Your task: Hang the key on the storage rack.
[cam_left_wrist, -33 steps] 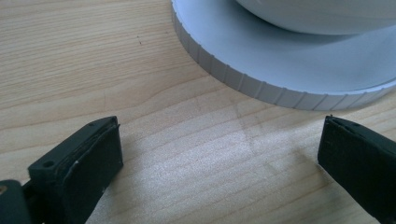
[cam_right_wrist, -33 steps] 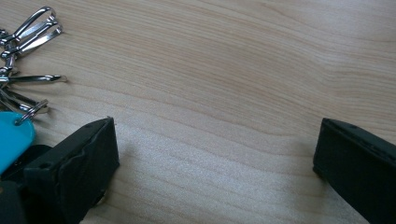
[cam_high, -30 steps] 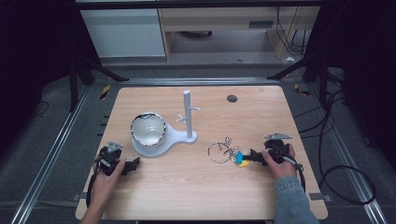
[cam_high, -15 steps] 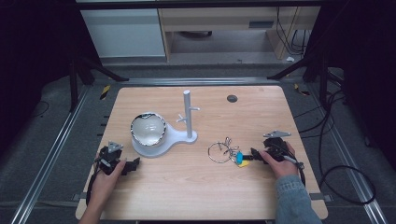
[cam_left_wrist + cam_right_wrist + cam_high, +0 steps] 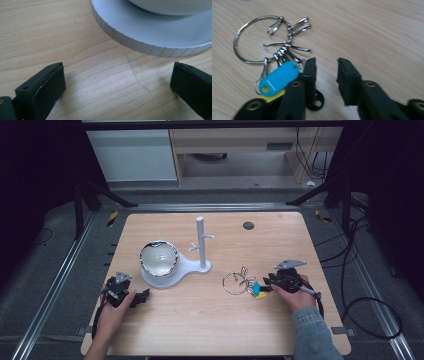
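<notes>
Right gripper jaws released beside key ring and blue tag; left gripper jaws spread wide near white stand base on tabletop.

key ring: large silver loop, flat on the wooden table, right of the white stand | clips: several small metal snap hooks fanned from the loop | tags: blue tag over a yellow one (mostly hidden), touching the right gripper, outside its parted jaws

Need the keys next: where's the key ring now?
In the high view, the key ring lies flat right of centre on the table, just left of the right gripper.
</notes>
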Tool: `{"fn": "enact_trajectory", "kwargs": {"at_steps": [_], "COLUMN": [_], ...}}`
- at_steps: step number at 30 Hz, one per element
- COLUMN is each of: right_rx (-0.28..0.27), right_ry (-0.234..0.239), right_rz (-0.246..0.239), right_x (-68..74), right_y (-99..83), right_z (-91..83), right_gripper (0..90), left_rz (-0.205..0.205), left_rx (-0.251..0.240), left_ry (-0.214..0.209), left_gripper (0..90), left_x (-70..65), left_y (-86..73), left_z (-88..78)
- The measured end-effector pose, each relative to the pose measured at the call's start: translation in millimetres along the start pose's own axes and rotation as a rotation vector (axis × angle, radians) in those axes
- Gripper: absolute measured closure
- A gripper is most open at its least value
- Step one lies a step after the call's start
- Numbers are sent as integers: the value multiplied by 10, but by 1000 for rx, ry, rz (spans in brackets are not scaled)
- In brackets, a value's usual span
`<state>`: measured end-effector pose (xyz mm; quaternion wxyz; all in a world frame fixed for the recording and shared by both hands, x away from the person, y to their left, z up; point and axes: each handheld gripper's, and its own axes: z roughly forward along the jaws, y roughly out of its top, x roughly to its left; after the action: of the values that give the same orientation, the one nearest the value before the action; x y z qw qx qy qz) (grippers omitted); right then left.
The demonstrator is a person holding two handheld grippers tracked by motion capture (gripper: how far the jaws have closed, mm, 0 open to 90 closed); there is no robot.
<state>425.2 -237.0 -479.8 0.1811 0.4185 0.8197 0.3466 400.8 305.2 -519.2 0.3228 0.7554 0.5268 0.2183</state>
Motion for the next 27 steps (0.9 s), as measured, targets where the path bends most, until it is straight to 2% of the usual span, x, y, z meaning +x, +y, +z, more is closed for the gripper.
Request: {"fn": "enact_trajectory", "kwargs": {"at_steps": [3,10,11,12,15,16,20,23,27], "right_rx": [12,86,91,91,111,111,100,115,154], "right_ry": [27,74,114,114,168,168,62,58,75], "right_rz": [-24,-88,-98,-98,-139,-139,-176,-210,-297], "right_x": [25,150,202,202,320,320,269,247,224], "right_y": [31,43,49,49,56,56,128,218,368], "right_z": [72,185,197,197,181,181,142,149,218], "right_gripper": [823,850,865,865,844,844,706,630,663], "left_rz": [0,1,1,1,2,2,6,5,8], "left_rx": [0,0,0,0,-1,-1,2,2,1], "left_ry": [0,-1,-1,-1,-2,-2,-2,-1,-3], "left_gripper": [0,0,0,0,0,0,0,0,0], "left_x": [1,3,5,5,5,5,6,5,6], "left_y": [0,1,0,0,-1,-1,-1,-3,-7], "left_z": [0,0,0,0,0,0,-3,-5,-8]}}
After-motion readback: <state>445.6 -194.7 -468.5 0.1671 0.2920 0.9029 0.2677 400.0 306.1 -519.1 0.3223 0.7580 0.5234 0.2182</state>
